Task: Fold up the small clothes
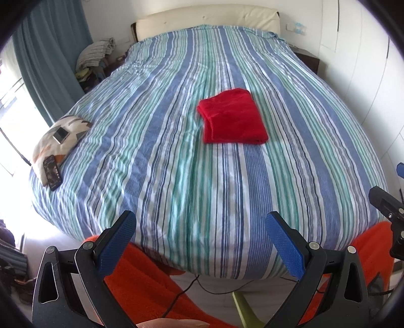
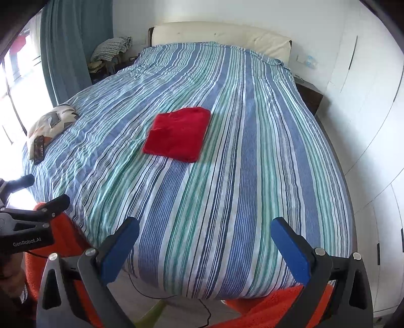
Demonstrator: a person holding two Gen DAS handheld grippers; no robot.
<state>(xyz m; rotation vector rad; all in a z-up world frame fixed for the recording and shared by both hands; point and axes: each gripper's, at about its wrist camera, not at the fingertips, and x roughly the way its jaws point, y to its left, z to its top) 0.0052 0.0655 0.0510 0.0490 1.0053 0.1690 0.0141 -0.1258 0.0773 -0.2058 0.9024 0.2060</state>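
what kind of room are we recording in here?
A home bedroom, most likely. A large bed with a striped duvet and cream padded headboard fills the view, teal curtains hang at a bright window, and white wardrobe doors line the right wall. A folded red garment lies on the bed.

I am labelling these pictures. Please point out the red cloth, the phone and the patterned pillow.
red cloth (image 1: 232, 117): left wrist view, middle of its top layer.
phone (image 1: 52, 172): left wrist view, centre of its dark screen.
patterned pillow (image 2: 54, 118): right wrist view, middle of its upper face.
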